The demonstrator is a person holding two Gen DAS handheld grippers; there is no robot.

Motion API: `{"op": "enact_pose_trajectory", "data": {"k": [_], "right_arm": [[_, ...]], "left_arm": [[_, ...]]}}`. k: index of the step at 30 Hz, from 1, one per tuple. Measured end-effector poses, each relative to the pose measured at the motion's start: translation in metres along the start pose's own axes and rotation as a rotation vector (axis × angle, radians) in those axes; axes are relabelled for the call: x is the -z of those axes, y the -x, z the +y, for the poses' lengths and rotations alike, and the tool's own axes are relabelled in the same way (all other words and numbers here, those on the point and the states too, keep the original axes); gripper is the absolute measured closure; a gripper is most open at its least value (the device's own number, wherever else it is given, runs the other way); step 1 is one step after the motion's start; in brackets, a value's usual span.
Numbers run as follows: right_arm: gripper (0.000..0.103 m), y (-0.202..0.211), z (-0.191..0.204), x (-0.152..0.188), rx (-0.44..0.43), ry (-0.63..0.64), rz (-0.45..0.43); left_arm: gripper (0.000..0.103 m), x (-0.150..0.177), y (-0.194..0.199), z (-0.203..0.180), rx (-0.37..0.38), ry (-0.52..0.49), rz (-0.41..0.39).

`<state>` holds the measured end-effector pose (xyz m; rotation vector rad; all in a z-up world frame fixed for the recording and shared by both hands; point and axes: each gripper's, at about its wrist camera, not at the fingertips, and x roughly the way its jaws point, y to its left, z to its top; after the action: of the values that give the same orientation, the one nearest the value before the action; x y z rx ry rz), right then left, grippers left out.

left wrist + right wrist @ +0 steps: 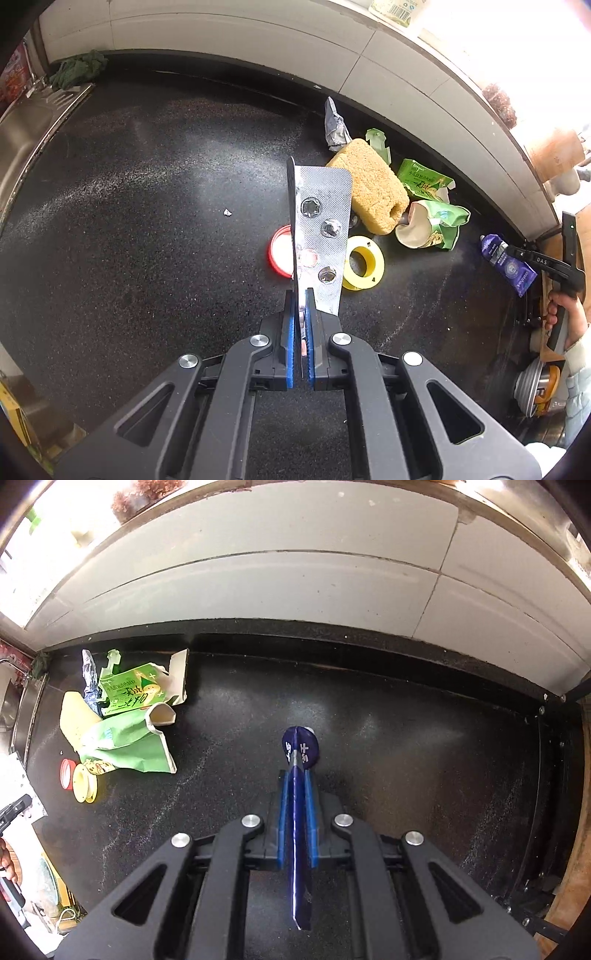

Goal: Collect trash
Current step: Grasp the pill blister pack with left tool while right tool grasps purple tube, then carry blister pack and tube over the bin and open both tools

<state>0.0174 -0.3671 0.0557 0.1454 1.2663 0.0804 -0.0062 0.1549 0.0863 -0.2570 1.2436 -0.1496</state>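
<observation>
My left gripper [300,295] is shut on the lower end of a silver pill blister pack [323,229], which stands up above the black counter [147,221]. My right gripper [295,773] is shut on a flattened dark blue tube [300,751], held off the counter; the same tube [508,264] shows at the right of the left wrist view. Loose on the counter lie a red lid [279,251], a yellow tape ring [364,264], a tan sponge block [373,188], torn green cartons [430,205] and a crumpled silver wrapper [335,127].
A steel sink [26,125] lies at the counter's left end with a green cloth [79,68] at its corner. A white tiled wall [295,587] runs along the back. Metal pots [535,387] sit low at the right. A small foil scrap [227,212] lies left of the lid.
</observation>
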Motion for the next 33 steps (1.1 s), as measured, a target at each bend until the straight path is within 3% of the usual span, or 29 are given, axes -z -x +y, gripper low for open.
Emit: {"op": "enact_pose_trajectory", "data": {"k": [6, 9, 13, 16, 21, 23, 33], "right_arm": [[0.091, -0.035, 0.001, 0.008, -0.009, -0.042, 0.069], [0.081, -0.042, 0.0, 0.012, -0.009, -0.051, 0.068], [0.055, -0.056, 0.008, 0.014, -0.029, -0.035, 0.106], [0.055, -0.062, 0.013, 0.015, -0.032, -0.039, 0.096], [0.069, -0.066, 0.029, 0.009, -0.008, 0.004, 0.113], [0.093, -0.068, 0.039, 0.008, -0.007, 0.03, 0.119], [0.094, -0.068, 0.058, 0.006, 0.032, 0.051, 0.115]], "left_arm": [[0.099, 0.005, -0.002, 0.002, 0.002, 0.004, 0.012], [0.099, 0.007, -0.004, 0.007, -0.004, 0.012, 0.023], [0.099, 0.006, -0.005, 0.012, -0.01, 0.027, 0.024], [0.099, 0.004, -0.007, 0.013, -0.013, 0.032, 0.025], [0.099, -0.001, -0.011, 0.012, -0.014, 0.034, 0.028], [0.099, -0.003, -0.012, 0.011, -0.013, 0.032, 0.028], [0.099, -0.001, -0.011, 0.02, -0.026, 0.038, 0.038]]}}
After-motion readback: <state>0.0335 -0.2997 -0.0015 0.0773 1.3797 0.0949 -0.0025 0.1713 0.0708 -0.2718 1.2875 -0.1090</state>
